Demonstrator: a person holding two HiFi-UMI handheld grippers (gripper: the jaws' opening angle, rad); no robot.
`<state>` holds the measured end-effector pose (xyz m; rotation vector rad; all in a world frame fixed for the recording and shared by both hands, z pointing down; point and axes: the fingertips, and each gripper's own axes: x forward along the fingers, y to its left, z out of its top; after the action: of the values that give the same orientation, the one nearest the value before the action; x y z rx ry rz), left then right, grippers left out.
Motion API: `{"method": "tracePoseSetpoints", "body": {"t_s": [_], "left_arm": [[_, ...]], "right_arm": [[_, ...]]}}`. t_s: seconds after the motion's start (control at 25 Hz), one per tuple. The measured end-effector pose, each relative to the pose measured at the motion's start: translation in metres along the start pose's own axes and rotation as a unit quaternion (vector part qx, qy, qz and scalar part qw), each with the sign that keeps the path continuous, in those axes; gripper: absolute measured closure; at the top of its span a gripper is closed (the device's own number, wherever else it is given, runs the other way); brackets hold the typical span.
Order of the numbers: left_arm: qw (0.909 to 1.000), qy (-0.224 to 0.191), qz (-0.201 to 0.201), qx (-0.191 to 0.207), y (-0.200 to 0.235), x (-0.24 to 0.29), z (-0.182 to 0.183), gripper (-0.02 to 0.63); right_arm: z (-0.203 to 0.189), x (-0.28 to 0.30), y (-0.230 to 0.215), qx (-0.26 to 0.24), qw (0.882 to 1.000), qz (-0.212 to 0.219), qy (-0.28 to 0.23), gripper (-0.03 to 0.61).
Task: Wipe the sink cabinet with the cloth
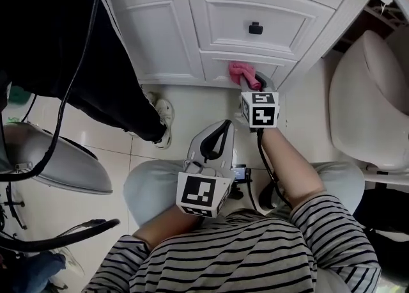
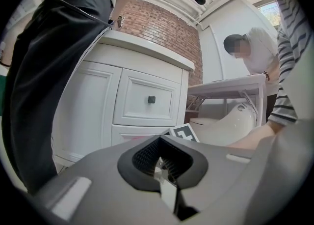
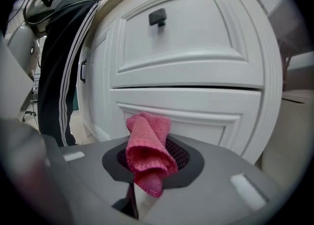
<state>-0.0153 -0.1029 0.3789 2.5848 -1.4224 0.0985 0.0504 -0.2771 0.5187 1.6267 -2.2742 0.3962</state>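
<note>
Right gripper view: the cloth (image 3: 145, 143), a pink folded wad, sits pinched between the jaws of the right gripper (image 3: 147, 170) and sticks out toward 12 o'clock, at the lower panel of the cabinet (image 3: 196, 37). The jaws are clamped on it, parted only by the fabric. The cloth's tip seems to meet the panel, though the fisheye leaves that unsure. The knob (image 3: 157, 17) sits at 11 o'clock from the cloth. In the head view the left gripper (image 1: 217, 135) lies at 7 o'clock from the right one, well apart from the cabinet. Its jaws are together with nothing between them. Each gripper's cube (image 1: 261, 109) bears a black-and-white square pattern.
</note>
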Motion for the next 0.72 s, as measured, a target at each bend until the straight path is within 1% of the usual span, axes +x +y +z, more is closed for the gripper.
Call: {"method": "tracePoseSetpoints", "body": {"t_s": [0.16, 0.28, 0.4, 0.48, 0.56, 0.6, 0.64, 0.68, 0.72], "left_arm": [[1.0000, 0.003, -0.001, 0.002, -0.003, 0.001, -0.001, 0.620], [0.9999, -0.002, 0.001, 0.013, -0.005, 0.001, 0.000, 0.620], [1.0000, 0.000, 0.002, 0.010, -0.005, -0.001, 0.001, 0.620], [1.0000, -0.002, 0.003, 0.005, -0.004, -0.002, 0.003, 0.620], [1.0000, -0.005, 0.003, 0.004, -0.004, -0.001, 0.005, 0.620], [1.0000, -0.007, 0.003, 0.005, -0.004, -0.002, 0.005, 0.620], [0.9999, -0.009, 0.003, 0.005, -0.004, -0.003, 0.005, 0.620], [0.9999, -0.012, 0.003, 0.004, -0.004, -0.003, 0.006, 0.620], [0.9999, -0.014, 0.002, 0.001, -0.003, -0.004, 0.007, 0.620]], "right_arm": [[-0.004, -0.011, -0.041, 0.008, 0.999, -0.033, -0.010, 0.486], [-0.016, -0.016, -0.075, 0.019, 0.997, -0.070, 0.000, 0.486], [-0.032, -0.029, -0.105, 0.035, 0.994, -0.101, 0.014, 0.485], [-0.041, -0.042, -0.123, 0.049, 0.990, -0.131, 0.020, 0.486], [-0.046, -0.059, -0.143, 0.081, 0.982, -0.172, 0.021, 0.488], [-0.049, -0.066, -0.147, 0.099, 0.978, -0.183, 0.019, 0.488], [-0.050, -0.071, -0.145, 0.110, 0.977, -0.182, 0.016, 0.489], [-0.050, -0.072, -0.134, 0.111, 0.979, -0.170, 0.012, 0.488], [-0.049, -0.068, -0.117, 0.102, 0.984, -0.147, 0.007, 0.488]]}}
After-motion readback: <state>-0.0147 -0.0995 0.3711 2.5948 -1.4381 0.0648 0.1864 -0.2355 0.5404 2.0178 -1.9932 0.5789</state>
